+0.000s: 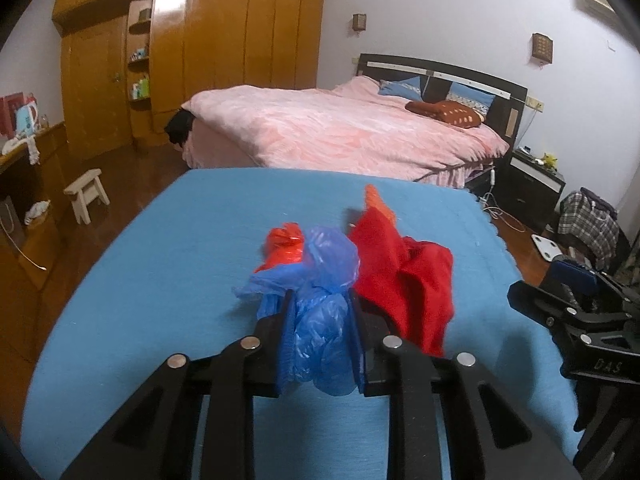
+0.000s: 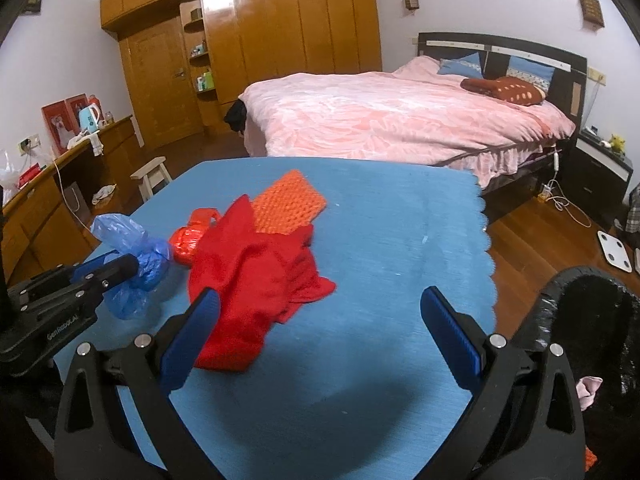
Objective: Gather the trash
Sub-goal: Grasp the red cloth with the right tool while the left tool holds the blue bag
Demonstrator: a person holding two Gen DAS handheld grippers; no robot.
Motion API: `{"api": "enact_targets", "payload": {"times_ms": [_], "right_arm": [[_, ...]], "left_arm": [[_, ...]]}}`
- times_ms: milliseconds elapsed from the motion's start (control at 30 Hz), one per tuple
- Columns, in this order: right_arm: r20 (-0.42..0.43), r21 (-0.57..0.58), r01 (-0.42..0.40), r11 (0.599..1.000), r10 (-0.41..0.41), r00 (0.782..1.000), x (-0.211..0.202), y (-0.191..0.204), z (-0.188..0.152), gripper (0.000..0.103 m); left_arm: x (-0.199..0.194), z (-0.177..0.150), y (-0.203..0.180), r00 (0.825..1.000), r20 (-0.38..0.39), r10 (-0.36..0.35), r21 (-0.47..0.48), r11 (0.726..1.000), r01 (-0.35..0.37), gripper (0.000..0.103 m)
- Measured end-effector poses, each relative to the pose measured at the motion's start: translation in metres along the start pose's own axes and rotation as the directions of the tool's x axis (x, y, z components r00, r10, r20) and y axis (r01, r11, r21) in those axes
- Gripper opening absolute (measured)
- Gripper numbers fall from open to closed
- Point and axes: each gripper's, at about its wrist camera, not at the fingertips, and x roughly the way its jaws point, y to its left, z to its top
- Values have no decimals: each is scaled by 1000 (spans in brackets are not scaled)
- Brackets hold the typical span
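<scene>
A home bedroom: pink-quilted bed (image 1: 352, 132), wooden wardrobe (image 1: 224, 40), nightstand (image 1: 536, 184), small stool (image 1: 86, 194)

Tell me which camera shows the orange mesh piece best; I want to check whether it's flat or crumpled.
The right wrist view: the orange mesh piece lies flat on the blue tablecloth, its near end touching or tucked under the red cloth. In the left wrist view only a thin orange sliver shows behind that cloth, too little to judge.

Readable on the black body of the right gripper (image 1: 560, 280), at the right edge of the left wrist view: "DAS". On the black side of the left gripper (image 2: 132, 266), near left in the right wrist view: "GenROBOT", its end cut off.
</scene>
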Motion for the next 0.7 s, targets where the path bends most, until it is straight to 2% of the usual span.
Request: {"api": "enact_targets", "payload": {"times_ms": [367, 633, 700], "right_arm": [[-19, -15, -20, 1000, 20, 1000, 30, 28, 7, 98], [-40, -14, 5, 1000, -6, 999, 48, 41, 6, 97], [-50, -17, 8, 1000, -8, 999, 51, 42, 5, 90]], "left_arm": [[7, -5, 20, 1000, 1, 27, -32, 999, -27, 24], [7, -6, 28, 1000, 10, 26, -53, 998, -25, 24], [7, -7, 28, 1000, 10, 23, -57, 998, -22, 24]]}}
